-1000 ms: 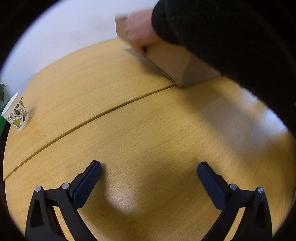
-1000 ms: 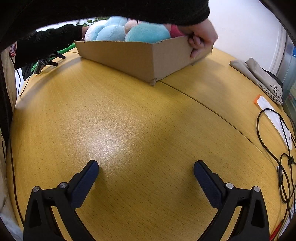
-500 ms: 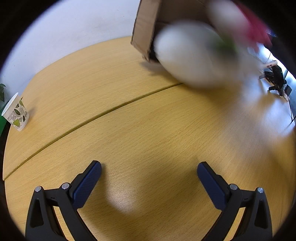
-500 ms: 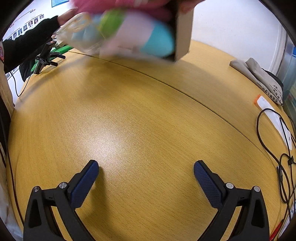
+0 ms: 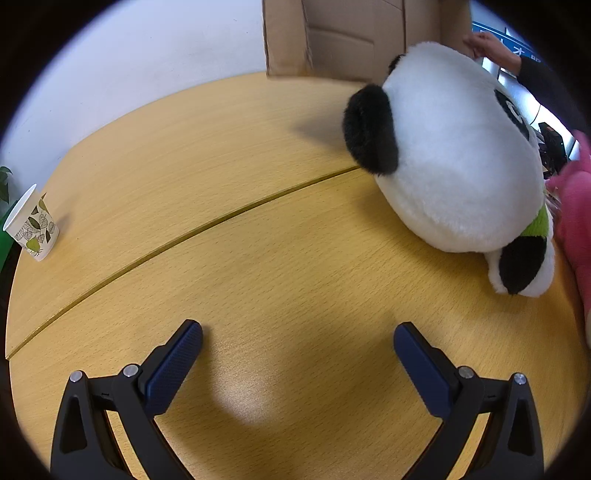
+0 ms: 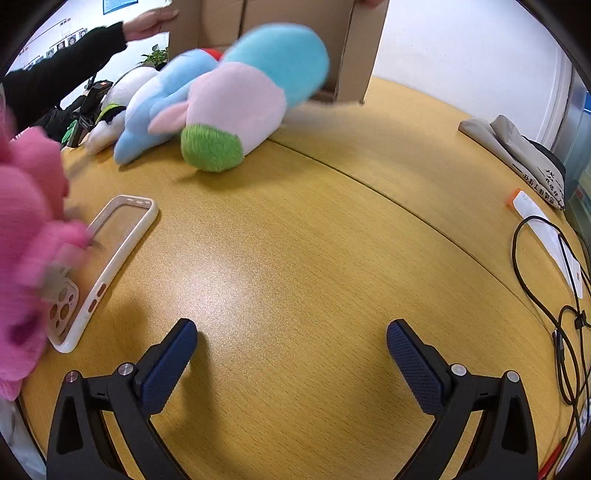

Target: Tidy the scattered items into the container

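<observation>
The box point(image 6: 280, 48), flat on the table point(image 6: 295, 240) and full a second ago, is now held tipped up at the far edge by a person's hands point(image 6: 149, 24); its contents have been dumped out. So tidying starts from zero: nothing is in the box, and it is not yet set down.

Largest item: the panda plush point(image 5: 454, 155), lying on the table right of centre in the left view, just beside a pink plush point(image 5: 576, 221) at the frame edge. In the right view a pink-and-teal plush point(image 6: 243, 103) with a green end is seen blurred, likely still settling, against a light blue plush point(image 6: 162, 103). A phone case point(image 6: 107, 258) lies flat near left, partly covered by the pink plush.

Left gripper point(image 5: 297, 363) and right gripper point(image 6: 291, 356) are both spread wide, empty, low over bare table.

Bystanders: paper cup point(image 5: 31, 225) far left, folded cloth point(image 6: 517, 155) and cable point(image 6: 546, 295) far right; probably not task items. The sleeve point(image 6: 55, 81) and raised box block the drop zone for now.
</observation>
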Demonstrator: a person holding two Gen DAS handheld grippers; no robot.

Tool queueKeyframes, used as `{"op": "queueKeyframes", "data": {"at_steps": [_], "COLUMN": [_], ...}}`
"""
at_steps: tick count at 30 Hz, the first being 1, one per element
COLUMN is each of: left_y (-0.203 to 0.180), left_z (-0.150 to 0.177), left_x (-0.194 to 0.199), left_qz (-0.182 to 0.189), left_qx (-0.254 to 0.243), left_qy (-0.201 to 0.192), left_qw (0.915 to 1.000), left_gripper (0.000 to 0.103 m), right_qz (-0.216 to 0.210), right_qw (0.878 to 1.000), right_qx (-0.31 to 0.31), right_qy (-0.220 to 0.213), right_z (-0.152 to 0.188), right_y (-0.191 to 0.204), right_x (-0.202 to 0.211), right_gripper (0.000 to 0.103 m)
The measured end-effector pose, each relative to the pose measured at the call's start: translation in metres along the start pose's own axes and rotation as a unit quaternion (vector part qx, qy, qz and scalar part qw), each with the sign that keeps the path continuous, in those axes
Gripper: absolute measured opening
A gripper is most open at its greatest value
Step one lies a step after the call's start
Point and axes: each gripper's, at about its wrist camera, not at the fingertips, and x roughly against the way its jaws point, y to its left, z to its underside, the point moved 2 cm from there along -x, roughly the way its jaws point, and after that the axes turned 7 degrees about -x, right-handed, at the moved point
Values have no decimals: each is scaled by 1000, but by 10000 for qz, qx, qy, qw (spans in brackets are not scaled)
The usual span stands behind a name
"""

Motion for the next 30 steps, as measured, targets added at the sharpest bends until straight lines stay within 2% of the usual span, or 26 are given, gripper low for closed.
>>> {"op": "queueKeyframes", "data": {"at_steps": [30], "left_y": [0], "left_z": [1], "left_x": [-2], "left_qz": [-2], "left_qx": [-7], "left_qy": [-2], "left_qw": [10000], "left_gripper": [103], "right_qz": [-5], "right_qw": [10000], "right_qx": [11], "right_qy": [0], "right_z": [-1], "right_y": [-2], "right_x": [0], "right_gripper": [103]}}
